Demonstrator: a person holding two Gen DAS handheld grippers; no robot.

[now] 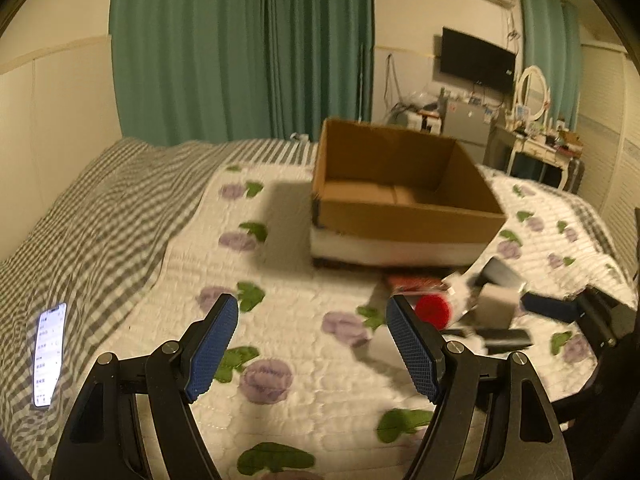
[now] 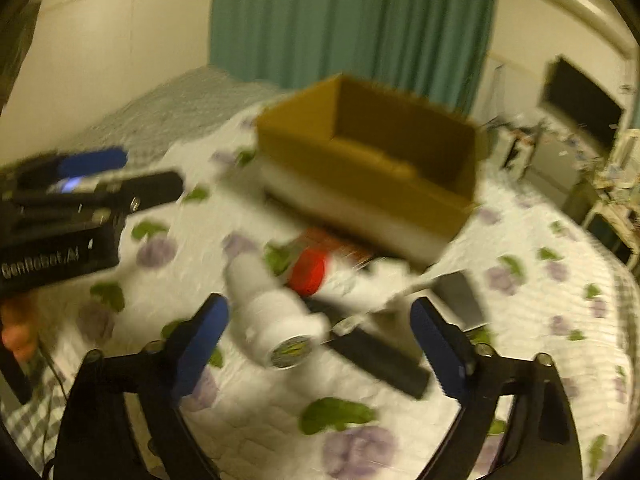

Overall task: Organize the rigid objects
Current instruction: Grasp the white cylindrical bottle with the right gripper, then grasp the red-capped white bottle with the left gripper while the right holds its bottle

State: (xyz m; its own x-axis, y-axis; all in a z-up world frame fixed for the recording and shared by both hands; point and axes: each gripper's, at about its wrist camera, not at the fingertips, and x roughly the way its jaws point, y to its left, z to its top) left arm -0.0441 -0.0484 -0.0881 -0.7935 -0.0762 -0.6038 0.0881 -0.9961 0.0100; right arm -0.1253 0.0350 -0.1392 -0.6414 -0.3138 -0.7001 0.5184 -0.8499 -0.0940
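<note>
An open cardboard box [image 1: 404, 204] stands on the flowered quilt; it also shows in the right wrist view [image 2: 360, 172], blurred. In front of it lies a pile of small objects: a red-capped item [image 1: 434, 311] [image 2: 307, 272], a white bottle [image 2: 276, 320], a black flat bar [image 2: 380, 356], a grey slab [image 2: 460, 300] and a red packet [image 1: 412, 283]. My left gripper [image 1: 312, 344] is open and empty above the quilt, left of the pile. My right gripper [image 2: 320, 348] is open, its fingers on either side of the white bottle and black bar without touching them.
A lit phone [image 1: 50, 354] lies on the striped blanket at the left. The left gripper's body [image 2: 60, 216] shows at the left of the right wrist view. Green curtains, a wall TV [image 1: 476, 60] and a cluttered dresser [image 1: 540, 140] stand behind the bed.
</note>
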